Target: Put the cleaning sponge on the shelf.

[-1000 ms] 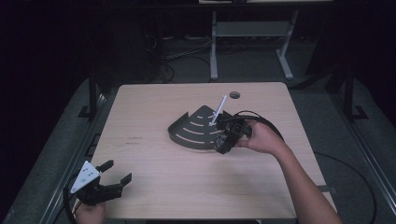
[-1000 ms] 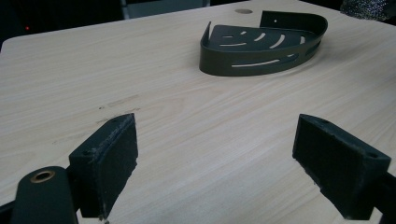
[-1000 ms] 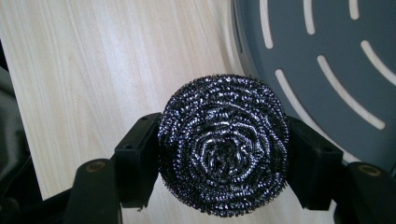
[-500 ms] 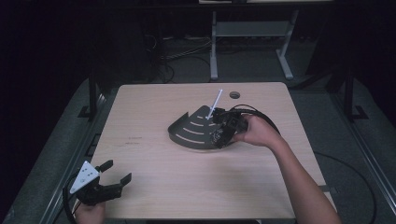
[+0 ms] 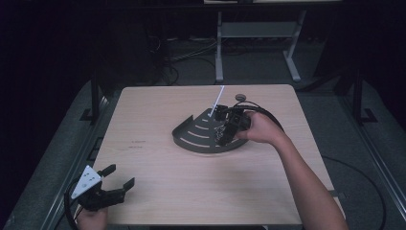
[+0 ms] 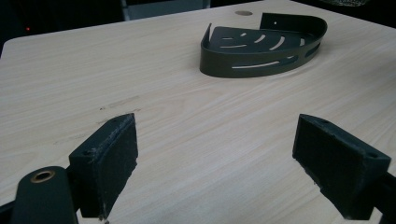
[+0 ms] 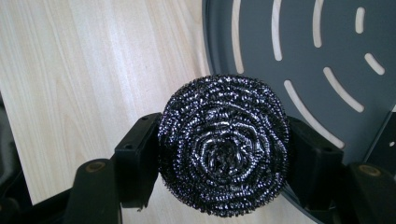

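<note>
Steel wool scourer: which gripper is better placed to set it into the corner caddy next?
Right. The right gripper already has its jaws clamped on the steel wool scourer, over the rim of the corner caddy. The left gripper sits open at the table's near corner, far from the caddy.

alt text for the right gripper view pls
A round steel wool scourer is clamped between the right gripper's two black fingers, over the rim of a dark slotted corner tray on a light wooden table.
</note>
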Available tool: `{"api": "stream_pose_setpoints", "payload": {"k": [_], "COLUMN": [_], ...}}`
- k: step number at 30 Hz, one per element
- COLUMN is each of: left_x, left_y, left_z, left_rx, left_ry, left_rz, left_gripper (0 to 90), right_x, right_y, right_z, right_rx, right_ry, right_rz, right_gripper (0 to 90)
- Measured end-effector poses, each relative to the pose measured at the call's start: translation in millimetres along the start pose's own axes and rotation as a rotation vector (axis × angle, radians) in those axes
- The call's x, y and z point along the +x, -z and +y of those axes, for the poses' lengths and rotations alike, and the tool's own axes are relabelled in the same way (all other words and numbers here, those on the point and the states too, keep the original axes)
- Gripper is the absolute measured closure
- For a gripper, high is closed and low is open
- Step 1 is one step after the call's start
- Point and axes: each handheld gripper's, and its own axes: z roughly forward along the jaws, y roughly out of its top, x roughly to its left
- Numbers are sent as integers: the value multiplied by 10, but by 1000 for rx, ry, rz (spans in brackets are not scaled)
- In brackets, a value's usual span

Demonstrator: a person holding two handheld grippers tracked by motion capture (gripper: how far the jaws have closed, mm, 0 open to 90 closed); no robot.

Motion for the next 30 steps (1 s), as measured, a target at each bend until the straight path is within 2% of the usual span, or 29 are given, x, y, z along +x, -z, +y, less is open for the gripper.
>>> {"api": "stream_pose_setpoints", "payload": {"k": [17,30], "left_x": [8,6], "left_y": [11,8], "left_z": [-4,-5], "left_rx": [-2,-2], "left_ry": [5,6], "left_rz": [1,1], "left_gripper": [134,134], "right_x": [-211,-367], "right_y": [-42,-123], "right_z": [110,94], "right_rx": [-1,-2], "right_ry": [-30,-66], "right_rz": [12,18], "right_gripper": [337,337]}}
